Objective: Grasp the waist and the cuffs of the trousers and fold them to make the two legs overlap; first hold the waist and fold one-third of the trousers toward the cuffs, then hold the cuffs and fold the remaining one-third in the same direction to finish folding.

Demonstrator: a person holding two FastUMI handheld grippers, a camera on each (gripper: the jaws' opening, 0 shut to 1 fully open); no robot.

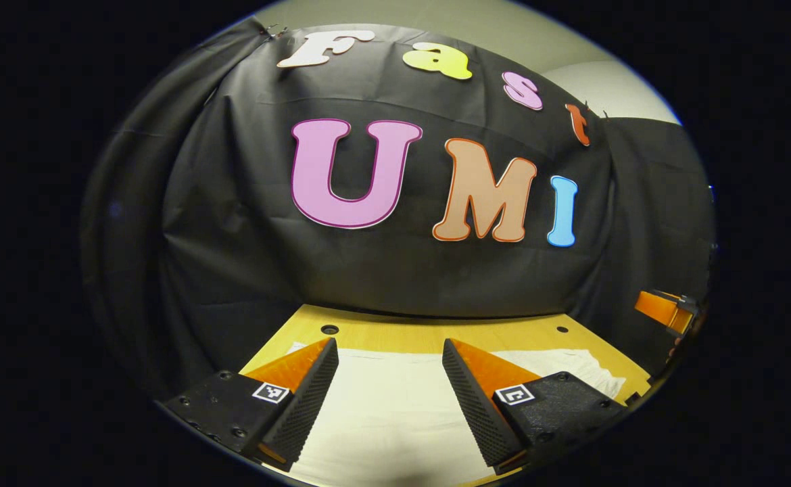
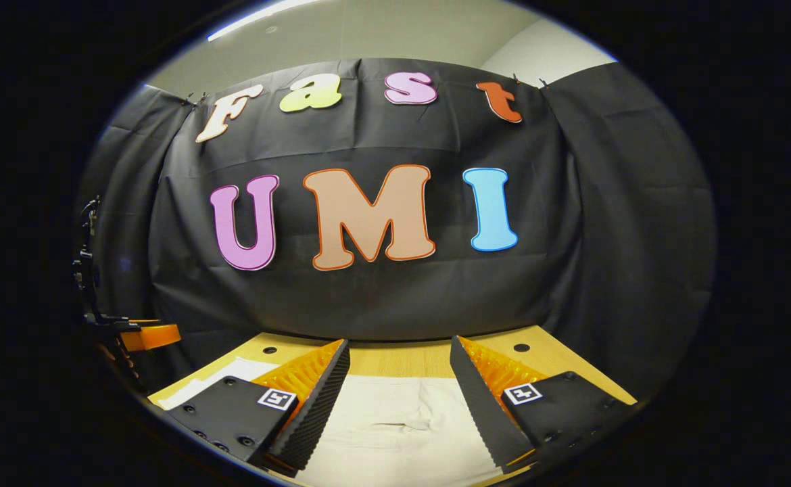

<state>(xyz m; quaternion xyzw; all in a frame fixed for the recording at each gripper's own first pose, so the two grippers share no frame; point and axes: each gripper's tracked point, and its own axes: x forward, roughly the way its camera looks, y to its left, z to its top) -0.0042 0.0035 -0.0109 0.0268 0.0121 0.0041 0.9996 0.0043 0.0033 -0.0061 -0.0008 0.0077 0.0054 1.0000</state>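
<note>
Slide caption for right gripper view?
Right gripper open above pale trousers spread on the wooden table, folding not yet started.

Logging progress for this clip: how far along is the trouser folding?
Nothing looks folded yet. The trousers lie flat on the table. In hand: the left gripper and right gripper hover open above the cloth, gripping nothing. Left: overlapping the legs, then both one-third folds.
</note>
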